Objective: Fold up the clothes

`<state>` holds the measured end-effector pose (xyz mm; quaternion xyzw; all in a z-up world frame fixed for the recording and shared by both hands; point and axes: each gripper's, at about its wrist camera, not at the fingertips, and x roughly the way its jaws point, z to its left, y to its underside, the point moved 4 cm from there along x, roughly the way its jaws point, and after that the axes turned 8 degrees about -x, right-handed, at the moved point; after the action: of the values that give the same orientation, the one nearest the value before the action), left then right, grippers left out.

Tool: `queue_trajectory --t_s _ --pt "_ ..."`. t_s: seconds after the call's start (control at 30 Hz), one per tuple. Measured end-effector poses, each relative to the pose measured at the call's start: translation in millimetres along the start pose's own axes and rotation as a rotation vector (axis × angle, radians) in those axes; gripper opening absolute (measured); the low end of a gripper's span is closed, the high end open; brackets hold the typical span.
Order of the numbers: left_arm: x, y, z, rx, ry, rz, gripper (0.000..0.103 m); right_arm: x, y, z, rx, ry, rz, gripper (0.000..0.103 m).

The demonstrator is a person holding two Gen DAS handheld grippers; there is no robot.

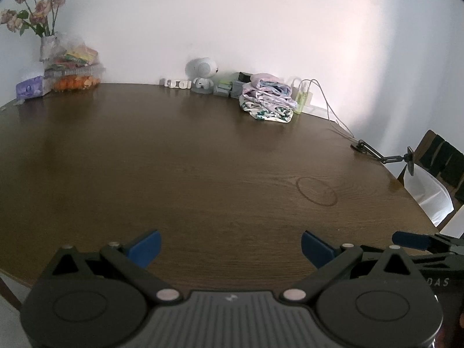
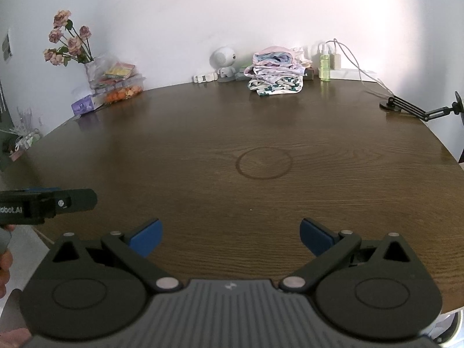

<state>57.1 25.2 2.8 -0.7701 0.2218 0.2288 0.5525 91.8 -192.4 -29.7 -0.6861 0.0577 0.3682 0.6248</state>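
A stack of folded patterned clothes (image 1: 268, 100) sits at the far edge of the brown wooden table (image 1: 174, 159), near the wall; it also shows in the right wrist view (image 2: 275, 72). My left gripper (image 1: 230, 248) is open and empty over the near edge of the table, far from the stack. My right gripper (image 2: 230, 236) is open and empty, also over the near edge. The right gripper's blue tip shows at the right of the left wrist view (image 1: 411, 240). The left gripper's side shows at the left of the right wrist view (image 2: 58, 203).
Along the wall stand a vase of flowers (image 1: 43, 29), a snack box (image 1: 75, 69), a tissue pack (image 1: 29, 88), a small white robot toy (image 1: 201, 75), a green bottle (image 2: 324, 66) and cables. A black phone-holder arm (image 1: 377, 155) sits at the right edge. A chair (image 1: 435, 174) stands beyond it.
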Motion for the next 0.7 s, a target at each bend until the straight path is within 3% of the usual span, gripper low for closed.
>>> queue_trajectory --t_s 0.7 --pt "4.6 2.8 -8.1 0.040 -0.039 -0.007 0.103 1.8 2.3 -1.9 0.008 0.000 -0.002 0.103"
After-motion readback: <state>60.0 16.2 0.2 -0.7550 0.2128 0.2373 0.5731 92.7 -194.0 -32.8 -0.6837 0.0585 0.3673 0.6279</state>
